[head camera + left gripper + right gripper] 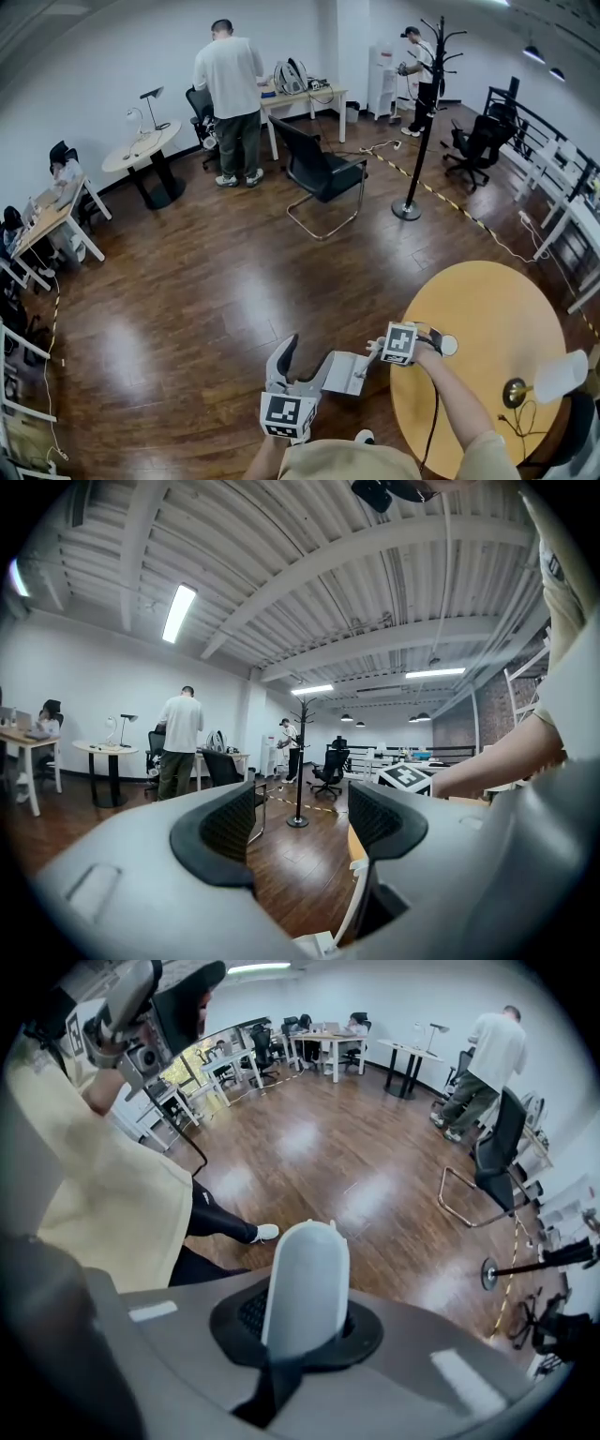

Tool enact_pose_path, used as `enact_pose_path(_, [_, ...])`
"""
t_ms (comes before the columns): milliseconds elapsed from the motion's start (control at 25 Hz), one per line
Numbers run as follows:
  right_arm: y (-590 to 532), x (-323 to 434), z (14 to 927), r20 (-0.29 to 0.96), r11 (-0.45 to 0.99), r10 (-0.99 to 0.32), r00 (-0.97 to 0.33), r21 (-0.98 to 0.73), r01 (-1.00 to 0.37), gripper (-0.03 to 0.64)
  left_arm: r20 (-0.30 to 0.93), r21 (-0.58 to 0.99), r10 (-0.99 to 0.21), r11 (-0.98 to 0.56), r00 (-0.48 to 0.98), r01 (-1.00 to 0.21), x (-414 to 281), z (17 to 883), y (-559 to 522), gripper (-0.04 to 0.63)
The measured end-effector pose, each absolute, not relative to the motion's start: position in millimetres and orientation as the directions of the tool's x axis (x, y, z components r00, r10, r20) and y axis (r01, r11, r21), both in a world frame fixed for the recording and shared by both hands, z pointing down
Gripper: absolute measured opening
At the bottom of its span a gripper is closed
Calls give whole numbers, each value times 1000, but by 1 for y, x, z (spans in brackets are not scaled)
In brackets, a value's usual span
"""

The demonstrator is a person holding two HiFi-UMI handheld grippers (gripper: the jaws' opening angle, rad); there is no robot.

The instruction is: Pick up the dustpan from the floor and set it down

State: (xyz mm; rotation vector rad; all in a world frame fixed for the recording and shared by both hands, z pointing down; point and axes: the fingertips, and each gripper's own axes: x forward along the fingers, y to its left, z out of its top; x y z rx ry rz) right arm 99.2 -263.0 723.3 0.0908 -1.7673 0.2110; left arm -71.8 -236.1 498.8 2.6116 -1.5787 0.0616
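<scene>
The dustpan [345, 372] is low in front of the person, between the two claws and over the dark wooden floor [187, 309]. Its pale grey pan sits just left of the right claw [298, 1330]. From the head view I can't tell whether the pan's base touches the boards or hangs just clear of them.

The right claw points steeply down. Its jaws are clamped tight on the dustpan's whitish handle [309, 1279], which sticks out beyond the black pads toward the floor. The left claw [298, 832] is held level, near the pan on its left. Its jaws stand well apart with only open room between them, so it grips nothing.

A round yellow tabletop [487, 347] carrying a small lamp [553, 380] is close on the right. Farther off are a black chair [319, 169], a coat stand [427, 112] and a person in a white shirt [230, 94] at a desk against the far wall.

To my eye the pick-up is done and the setting-down is the step in hand. The next move calls for the pan's base to settle flat on the floor. Only then should the right claw's jaws part and the claw draw straight back off the handle without tipping it.
</scene>
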Motion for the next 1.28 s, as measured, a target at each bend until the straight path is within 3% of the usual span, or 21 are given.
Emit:
enact_pose_path(440, [-285,103,815,982,984,92,-166,-115,-137,0,101,36,-892,-440,441,-897,-77,496,-243,291])
enact_pose_path(600, [-301,130,834,996,988,23,-86,-35,-147,0,119,30,-896,-427,427,-904,-80,502,-241,291])
enact_pose_path(720, [-306,132,838,993,988,38,-115,-55,-145,0,131,31,-901,-414,414,-910,-85,506,-240,292])
enact_pose_path(1040, [-311,155,853,990,955,50,-135,-87,-283,44,156,49,-896,-414,417,-909,-85,511,-235,292])
enact_pose_path(1080, [-311,161,855,991,950,54,-123,-89,-301,66,156,52,-895,-415,418,-908,-85,510,-235,292])
enact_pose_path(1200, [-312,166,861,988,933,50,-143,-98,-346,247,163,41,-893,-418,419,-907,-85,514,-235,291])
enact_pose_path(1280, [-314,162,858,982,924,34,-184,-101,-369,278,174,38,-890,-421,421,-906,-84,518,-235,291])
